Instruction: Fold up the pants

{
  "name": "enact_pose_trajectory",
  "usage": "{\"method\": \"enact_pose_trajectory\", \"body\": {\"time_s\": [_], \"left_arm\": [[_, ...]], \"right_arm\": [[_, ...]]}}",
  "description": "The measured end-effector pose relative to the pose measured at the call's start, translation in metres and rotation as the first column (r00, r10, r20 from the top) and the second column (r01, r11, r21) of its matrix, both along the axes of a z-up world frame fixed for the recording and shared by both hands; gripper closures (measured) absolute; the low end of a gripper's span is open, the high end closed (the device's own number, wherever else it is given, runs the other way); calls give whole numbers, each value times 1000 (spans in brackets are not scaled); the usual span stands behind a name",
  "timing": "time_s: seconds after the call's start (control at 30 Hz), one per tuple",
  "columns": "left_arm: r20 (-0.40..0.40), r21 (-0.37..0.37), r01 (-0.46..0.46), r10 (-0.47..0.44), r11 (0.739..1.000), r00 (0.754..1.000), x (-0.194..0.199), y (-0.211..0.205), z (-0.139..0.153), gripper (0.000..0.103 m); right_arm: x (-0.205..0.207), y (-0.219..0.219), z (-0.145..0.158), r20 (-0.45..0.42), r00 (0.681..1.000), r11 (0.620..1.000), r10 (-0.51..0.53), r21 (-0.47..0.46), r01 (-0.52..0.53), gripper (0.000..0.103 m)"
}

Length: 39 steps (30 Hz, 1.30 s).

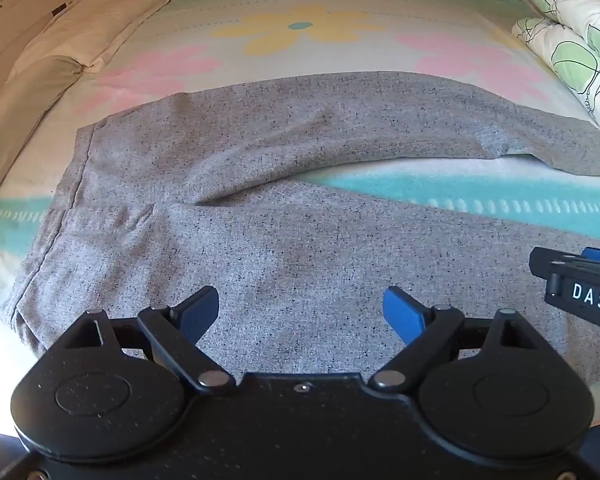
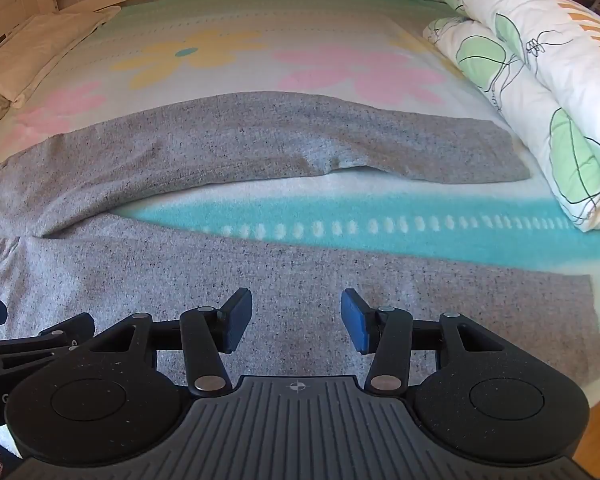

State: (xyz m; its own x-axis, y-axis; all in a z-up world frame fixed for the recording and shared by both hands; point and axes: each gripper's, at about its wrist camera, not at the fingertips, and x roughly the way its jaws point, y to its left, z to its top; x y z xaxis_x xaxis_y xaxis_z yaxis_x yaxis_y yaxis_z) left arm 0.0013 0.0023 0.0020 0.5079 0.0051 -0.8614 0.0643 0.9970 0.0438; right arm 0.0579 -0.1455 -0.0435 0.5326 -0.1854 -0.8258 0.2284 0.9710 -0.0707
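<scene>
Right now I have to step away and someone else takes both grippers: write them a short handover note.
Left gripper: open, empty, above the near leg.
Right gripper: fingers apart, nothing between them, also above the near leg.
Grey pants: spread flat on the flowered blanket, waistband to the left, legs to the right and parted, far cuff by the rolled duvet.
Done: pants laid out.
Left: every fold, starting with one leg over the other.

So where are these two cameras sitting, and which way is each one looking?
Left wrist: rides the left gripper, looking down past its open blue fingers at the speckled grey pants.
Right wrist: rides the right gripper, angled down at the pant legs.
Shared: the pants, flowered bedspread and leaf-print folded duvet.
</scene>
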Motion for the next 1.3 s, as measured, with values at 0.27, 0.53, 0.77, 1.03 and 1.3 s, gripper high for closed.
{"method": "enact_pose_trajectory", "body": {"time_s": [0.27,0.53,0.77,1.03,1.3], "left_arm": [[2,3,0,0,1000,1000,-1,0,-2,14],[-16,28,-12,13,1000,1000,0,1,-6,14],[-38,39,-24,25,999,999,0,3,-12,14],[-51,42,-34,36,999,998,2,5,-14,14],[-66,47,-39,42,998,997,3,7,-18,14]], "right_arm": [[2,4,-3,-16,1000,1000,9,9,-9,55],[9,13,-16,-90,995,999,38,43,-34,55],[11,22,-26,-136,989,996,64,63,-55,55],[14,21,-29,-148,986,996,72,65,-63,55],[16,23,-32,-156,985,995,78,66,-68,55]]}}
